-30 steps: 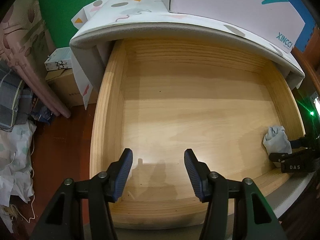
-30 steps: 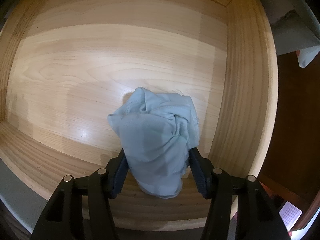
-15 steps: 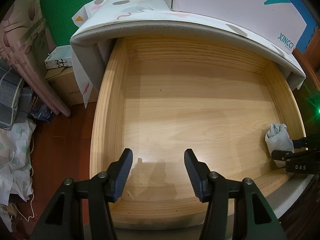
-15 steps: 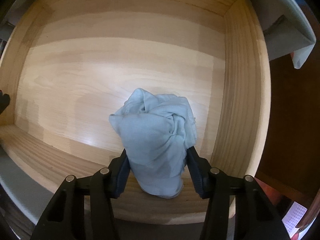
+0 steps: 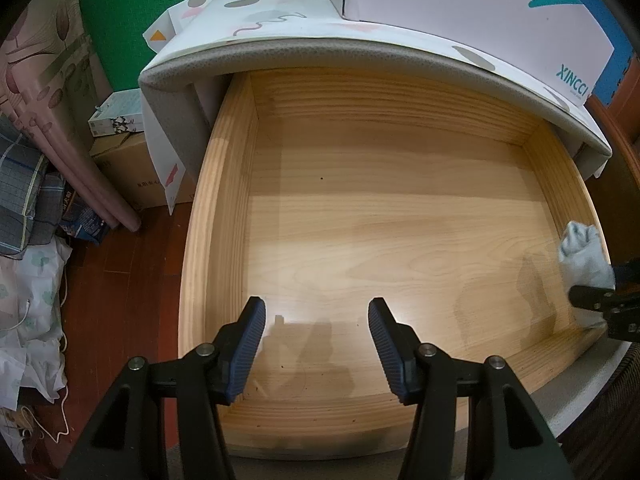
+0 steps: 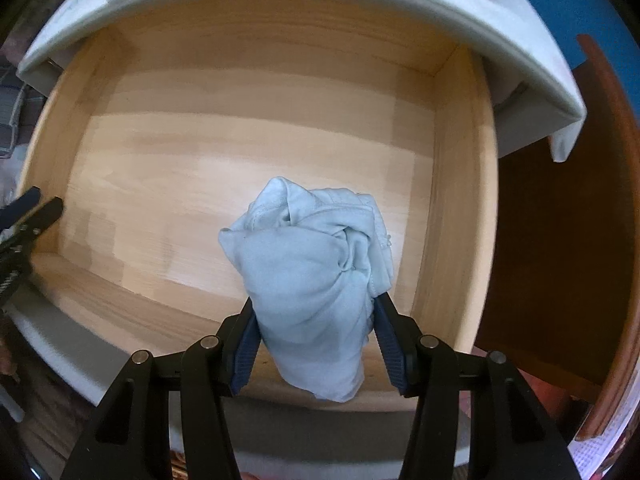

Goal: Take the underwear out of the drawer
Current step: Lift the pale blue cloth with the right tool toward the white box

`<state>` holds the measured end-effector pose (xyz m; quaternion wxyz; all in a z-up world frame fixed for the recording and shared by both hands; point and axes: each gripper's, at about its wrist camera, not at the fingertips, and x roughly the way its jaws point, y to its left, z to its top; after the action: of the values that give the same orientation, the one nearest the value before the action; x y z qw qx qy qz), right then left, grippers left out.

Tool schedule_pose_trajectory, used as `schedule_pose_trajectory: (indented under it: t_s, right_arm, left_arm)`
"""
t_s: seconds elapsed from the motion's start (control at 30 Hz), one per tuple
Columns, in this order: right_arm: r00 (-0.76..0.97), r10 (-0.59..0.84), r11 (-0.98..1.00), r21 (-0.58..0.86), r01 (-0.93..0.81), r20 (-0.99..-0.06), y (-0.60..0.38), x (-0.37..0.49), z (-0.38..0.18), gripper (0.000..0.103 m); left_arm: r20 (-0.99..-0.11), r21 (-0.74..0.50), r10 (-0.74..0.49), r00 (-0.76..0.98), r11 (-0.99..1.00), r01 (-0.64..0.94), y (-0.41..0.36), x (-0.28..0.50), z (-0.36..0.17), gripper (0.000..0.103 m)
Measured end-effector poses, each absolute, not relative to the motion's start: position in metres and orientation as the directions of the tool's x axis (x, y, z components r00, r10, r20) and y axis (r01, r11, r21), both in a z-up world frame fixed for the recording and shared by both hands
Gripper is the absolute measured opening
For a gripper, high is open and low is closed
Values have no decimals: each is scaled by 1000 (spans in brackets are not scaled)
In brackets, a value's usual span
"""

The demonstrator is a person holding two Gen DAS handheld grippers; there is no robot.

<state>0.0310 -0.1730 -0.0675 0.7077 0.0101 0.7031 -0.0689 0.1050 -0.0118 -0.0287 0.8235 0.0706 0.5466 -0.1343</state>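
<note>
I hold the right gripper (image 6: 314, 340) pointing straight down over the near right corner of the wooden drawer (image 5: 224, 208), its two blue pads clamped on a bunched pale blue underwear (image 6: 312, 280); the cloth bulges above the pads and hangs below them, clear of the drawer floor. From the left wrist view I see the same bundle at the right edge, in front of the drawer's right wall. I hold the left gripper (image 5: 316, 344) tilted steeply down over the near left part of the drawer, jaws parted with nothing between them. The drawer floor is bare light wood with a bright reflection near the front. A grey-edged top (image 5: 320, 50) with a patterned cover overhangs the drawer's back, carrying a white box (image 5: 460, 4). Left of the drawer, on a dark red floor (image 5: 120, 280), stand cardboard boxes (image 5: 128, 160) and heaped cloth (image 5: 28, 280).
</note>
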Motion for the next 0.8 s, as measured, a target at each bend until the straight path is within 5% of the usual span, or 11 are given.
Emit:
schedule_pose_trajectory:
  t_s: [0.8]
  right_arm:
    - [292,-40,994,-7,113,-955,-175,50,99,49]
  left_arm:
    - [-919,-8,-126,373,953,301,-13,105,-29,55]
